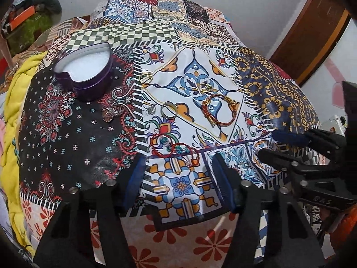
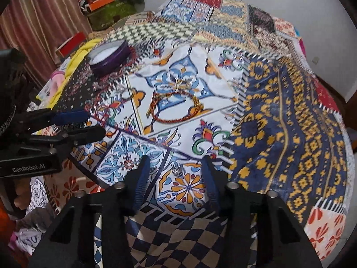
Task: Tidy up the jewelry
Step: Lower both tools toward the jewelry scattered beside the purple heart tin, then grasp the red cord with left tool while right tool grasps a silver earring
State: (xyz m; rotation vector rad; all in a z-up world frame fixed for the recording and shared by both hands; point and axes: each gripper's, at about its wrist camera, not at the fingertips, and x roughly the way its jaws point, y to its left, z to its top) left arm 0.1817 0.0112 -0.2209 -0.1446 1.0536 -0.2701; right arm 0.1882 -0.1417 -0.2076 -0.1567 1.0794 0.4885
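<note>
Jewelry lies scattered on a patchwork cloth [image 1: 67, 138]. A red-and-gold bracelet [image 1: 219, 111] sits mid-cloth, with a plain ring [image 1: 169, 109] to its left and gold rings [image 1: 146, 78] further back. Red bangles [image 1: 165, 145] lie just ahead of my left gripper [image 1: 178, 158], which is open and empty. A purple heart-shaped tin [image 1: 87, 73] with a white lining stands open at the back left. My right gripper [image 2: 176, 159] is open above a small silver piece [image 2: 177, 170]. The bracelet [image 2: 176, 105] and the tin [image 2: 110, 60] lie beyond it. Each gripper shows in the other's view, the right gripper [image 1: 266, 143] and the left gripper [image 2: 96, 122].
A yellow blanket [image 1: 15, 111] bunches along the cloth's left edge. Boxes and clutter [image 2: 107, 4] pile up at the back left by a striped curtain [image 2: 44, 22]. A brown wooden door frame [image 1: 312, 33] stands at the right. The cloth drops away at the near edge.
</note>
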